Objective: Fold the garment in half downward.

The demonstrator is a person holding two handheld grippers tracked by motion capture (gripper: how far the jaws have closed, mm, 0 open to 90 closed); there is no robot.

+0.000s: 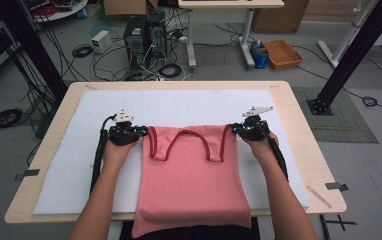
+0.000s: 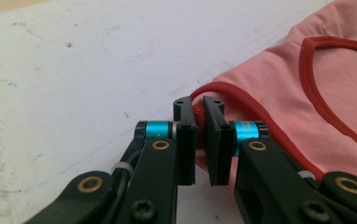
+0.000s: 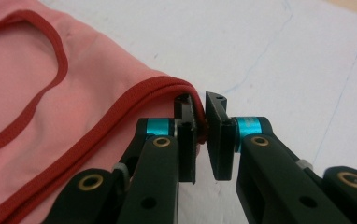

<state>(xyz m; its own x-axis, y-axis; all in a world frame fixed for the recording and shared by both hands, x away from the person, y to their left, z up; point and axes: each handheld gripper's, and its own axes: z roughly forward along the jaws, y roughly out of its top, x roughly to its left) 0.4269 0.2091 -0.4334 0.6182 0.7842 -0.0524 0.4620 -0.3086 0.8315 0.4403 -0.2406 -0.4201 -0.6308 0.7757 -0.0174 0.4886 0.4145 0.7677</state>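
Observation:
A pink tank top (image 1: pixel 191 177) with red trim lies flat on the white mat (image 1: pixel 79 165), its hem hanging over the table's near edge. My left gripper (image 1: pixel 141 132) is shut on the top's left shoulder strap (image 2: pixel 214 88); the red edge is pinched between the jaws at the left gripper's tips (image 2: pixel 199 106). My right gripper (image 1: pixel 235 129) is shut on the right shoulder strap (image 3: pixel 167 86), whose red trim folds in between the jaws at the right gripper's tips (image 3: pixel 201 103). Both straps sit at the garment's far corners, with the neckline (image 1: pixel 191 137) between them.
The mat covers a wooden table (image 1: pixel 299 125). A thin wooden stick (image 1: pixel 319 196) lies near the table's right front corner. Beyond the table are computer towers (image 1: pixel 144 35), cables, an orange basket (image 1: pixel 282 53) and black frame posts (image 1: pixel 351 50).

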